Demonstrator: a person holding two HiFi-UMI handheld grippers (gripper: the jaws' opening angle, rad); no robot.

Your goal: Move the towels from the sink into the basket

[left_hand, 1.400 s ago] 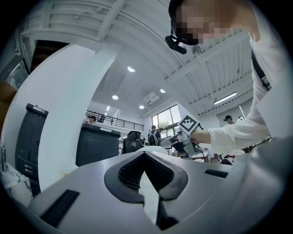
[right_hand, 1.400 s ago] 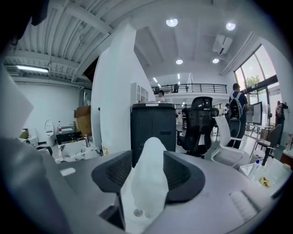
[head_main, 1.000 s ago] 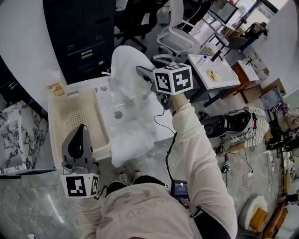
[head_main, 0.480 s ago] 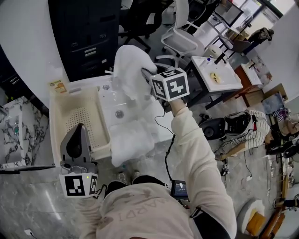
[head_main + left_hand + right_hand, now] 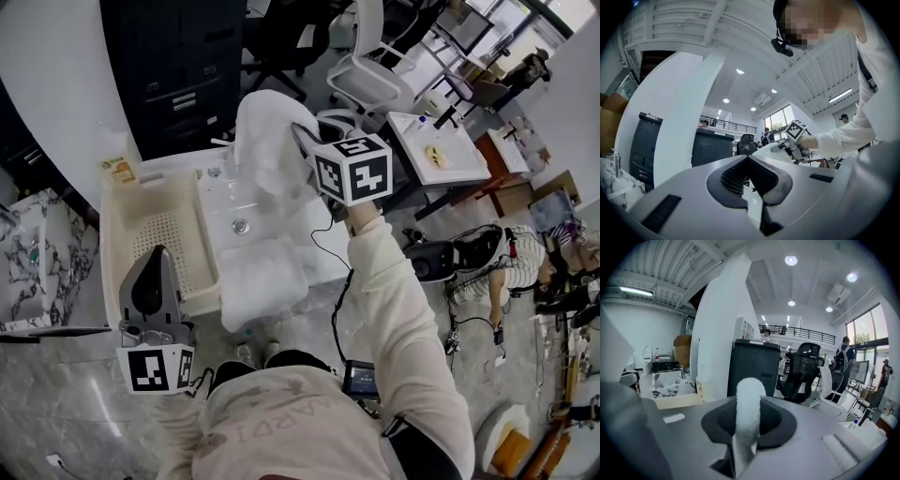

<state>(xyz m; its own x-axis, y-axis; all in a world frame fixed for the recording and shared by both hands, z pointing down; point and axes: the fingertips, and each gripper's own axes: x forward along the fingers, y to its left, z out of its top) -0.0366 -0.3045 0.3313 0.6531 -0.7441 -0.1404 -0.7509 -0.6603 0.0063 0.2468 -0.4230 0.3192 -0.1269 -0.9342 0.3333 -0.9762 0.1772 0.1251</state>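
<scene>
Right gripper [image 5: 305, 141]: jaws just closed, now clamped on a fold of white towel [image 5: 262, 131], held above sink [image 5: 217, 192]. Second towel [image 5: 262, 281]: draped over sink's front edge. Basket [image 5: 114, 253]: empty, nothing delivered yet. Left gripper [image 5: 155, 258]: jaws together, holding nothing.

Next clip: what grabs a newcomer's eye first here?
The right gripper, whose jaws have just been closing, pinches a white towel held up above the sink. A second towel drapes over the sink's near edge, beside the cream basket to its left.
</scene>
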